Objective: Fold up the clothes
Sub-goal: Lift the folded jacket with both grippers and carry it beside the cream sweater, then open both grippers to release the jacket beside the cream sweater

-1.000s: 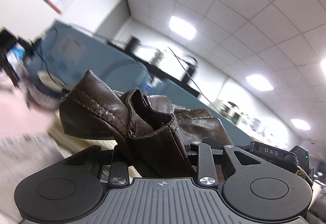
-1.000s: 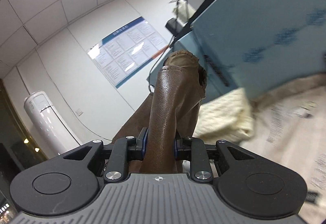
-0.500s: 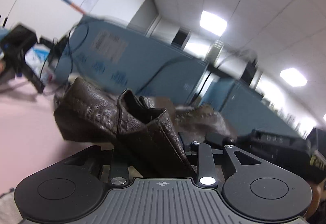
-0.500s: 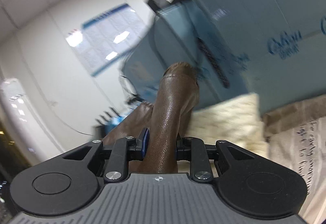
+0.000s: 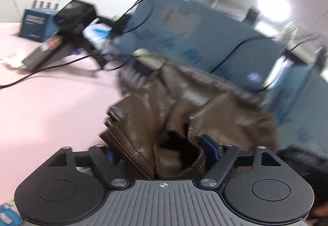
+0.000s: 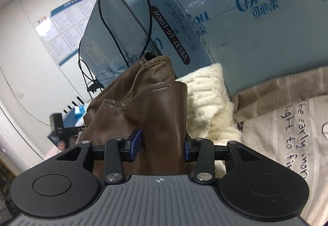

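Note:
A brown leather garment (image 5: 184, 107) spreads ahead in the left wrist view, blurred by motion. My left gripper (image 5: 163, 154) is shut on a thick folded seam of it, low over the pink table (image 5: 51, 102). In the right wrist view another part of the brown leather garment (image 6: 155, 107) rises between the blue pads (image 6: 136, 141). My right gripper (image 6: 162, 146) is shut on that part. The garment's far end droops back toward a blue box.
A cream knitted sweater (image 6: 207, 102) and a beige printed cloth (image 6: 287, 123) lie right of the right gripper. Large blue cartons (image 6: 235, 10) stand close behind. On the pink table sit a black device (image 5: 75, 14), cables (image 5: 41, 70) and a small blue box (image 5: 37, 22).
Both grippers have tilted down from the ceiling toward the table and the boxes, carrying the leather garment. The garment now hangs lower and spreads wider ahead of the left gripper.

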Demonstrator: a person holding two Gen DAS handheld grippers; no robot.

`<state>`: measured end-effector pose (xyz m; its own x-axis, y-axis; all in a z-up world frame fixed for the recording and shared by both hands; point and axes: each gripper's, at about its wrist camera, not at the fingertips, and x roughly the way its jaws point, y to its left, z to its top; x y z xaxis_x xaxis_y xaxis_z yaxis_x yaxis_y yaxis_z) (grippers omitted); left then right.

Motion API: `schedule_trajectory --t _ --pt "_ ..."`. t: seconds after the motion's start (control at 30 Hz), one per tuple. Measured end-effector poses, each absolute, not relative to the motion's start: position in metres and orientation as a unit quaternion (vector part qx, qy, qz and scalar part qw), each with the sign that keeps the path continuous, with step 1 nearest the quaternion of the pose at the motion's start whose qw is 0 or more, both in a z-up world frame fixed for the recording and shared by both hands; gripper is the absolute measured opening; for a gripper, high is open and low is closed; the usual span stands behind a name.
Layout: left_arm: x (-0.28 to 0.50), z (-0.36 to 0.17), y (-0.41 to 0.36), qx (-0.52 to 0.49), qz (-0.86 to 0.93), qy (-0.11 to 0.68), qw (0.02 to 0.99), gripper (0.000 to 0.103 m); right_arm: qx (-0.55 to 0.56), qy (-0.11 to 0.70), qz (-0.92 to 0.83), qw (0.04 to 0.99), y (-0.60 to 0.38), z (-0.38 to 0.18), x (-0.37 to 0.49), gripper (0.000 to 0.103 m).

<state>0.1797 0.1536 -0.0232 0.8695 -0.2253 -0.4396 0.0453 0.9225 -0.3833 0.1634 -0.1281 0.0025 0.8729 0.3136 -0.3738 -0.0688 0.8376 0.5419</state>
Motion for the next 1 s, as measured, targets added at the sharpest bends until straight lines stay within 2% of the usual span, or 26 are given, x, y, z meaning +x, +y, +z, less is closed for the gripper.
schedule_trajectory --t 0.1,0.2,0.27,0.3,0.33,0.53,0.63,0.83,1.0 --pt "0.185 -0.027 0.145 -0.148 -0.044 0.265 0.952 0.092 0.241 0.227 0.093 0.939 -0.12 0.005 0.162 0.042" --pt "0.182 -0.025 0.147 -0.154 -0.046 0.259 0.952 0.093 0.221 0.22 0.084 0.946 -0.113 0.009 0.158 0.05" --pt "0.177 -0.024 0.152 -0.168 -0.056 0.243 0.954 0.093 0.207 0.216 0.079 0.951 -0.108 0.011 0.155 0.063" --pt "0.174 -0.023 0.154 -0.177 -0.063 0.231 0.955 0.093 0.199 0.205 0.079 0.955 -0.106 0.016 0.149 0.075" --pt "0.169 -0.021 0.154 -0.178 -0.064 0.216 0.958 0.094 0.192 0.195 0.079 0.959 -0.105 0.02 0.142 0.081" --pt "0.134 -0.004 0.148 -0.156 -0.052 0.111 0.98 0.103 0.138 0.163 0.088 0.973 -0.097 0.045 0.106 0.089" --pt "0.109 0.006 0.142 -0.133 -0.041 0.054 0.989 0.103 0.127 0.156 0.1 0.974 -0.097 0.053 0.084 0.095" --pt "0.055 0.021 0.129 -0.126 -0.033 0.026 0.991 0.103 0.121 0.144 0.108 0.976 -0.105 0.063 0.041 0.103" --pt "0.017 0.023 0.119 -0.131 -0.035 0.025 0.99 0.103 0.13 0.137 0.105 0.976 -0.113 0.06 0.009 0.103"
